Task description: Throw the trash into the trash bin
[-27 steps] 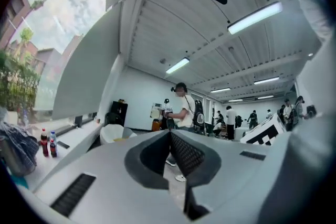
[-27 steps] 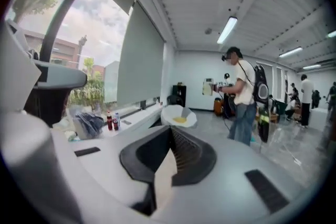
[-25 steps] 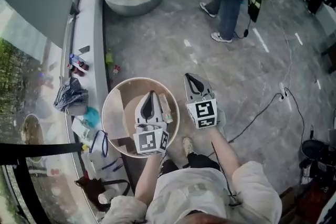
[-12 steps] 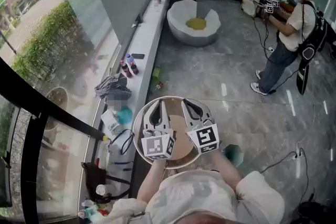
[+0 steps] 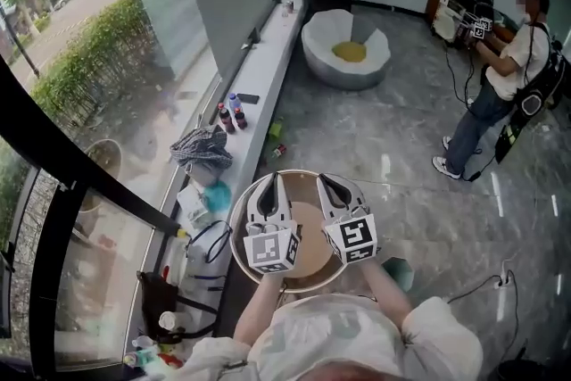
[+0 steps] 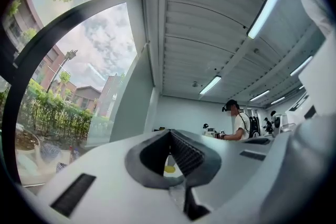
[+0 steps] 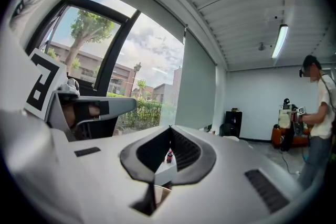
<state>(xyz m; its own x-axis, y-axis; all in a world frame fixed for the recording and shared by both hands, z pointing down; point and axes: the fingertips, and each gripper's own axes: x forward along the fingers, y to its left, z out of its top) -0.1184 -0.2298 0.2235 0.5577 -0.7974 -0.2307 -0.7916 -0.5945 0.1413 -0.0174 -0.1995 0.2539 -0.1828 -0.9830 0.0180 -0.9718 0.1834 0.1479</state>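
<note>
- The round tan trash bin (image 5: 235, 236) stands on the grey marble floor (image 5: 393, 138), just beside the outer edge of the long white window ledge (image 5: 268, 58).
- The left gripper (image 5: 270, 185) and the right gripper (image 5: 330, 185) are side by side over the bin's mouth. Both claws have their jaws together, with nothing between them.
- The grippers cover most of the bin's inside, so no trash can be made out there.
- The floor is open on the bin's right, out to the standing person (image 5: 508, 76) and the white egg-shaped chair (image 5: 321, 40).
- The ledge side is crowded with red-capped bottles (image 5: 234, 113) and a grey checked cloth (image 5: 201, 147).
- Only the head view shows the bin.
- The left gripper view shows ceiling light strips (image 6: 265, 10).
- The right gripper view frames one ledge bottle through its jaw gap.
- The marker cubes (image 5: 350, 238) carry black-and-white square codes. The bottle labels are too small to read.
</note>
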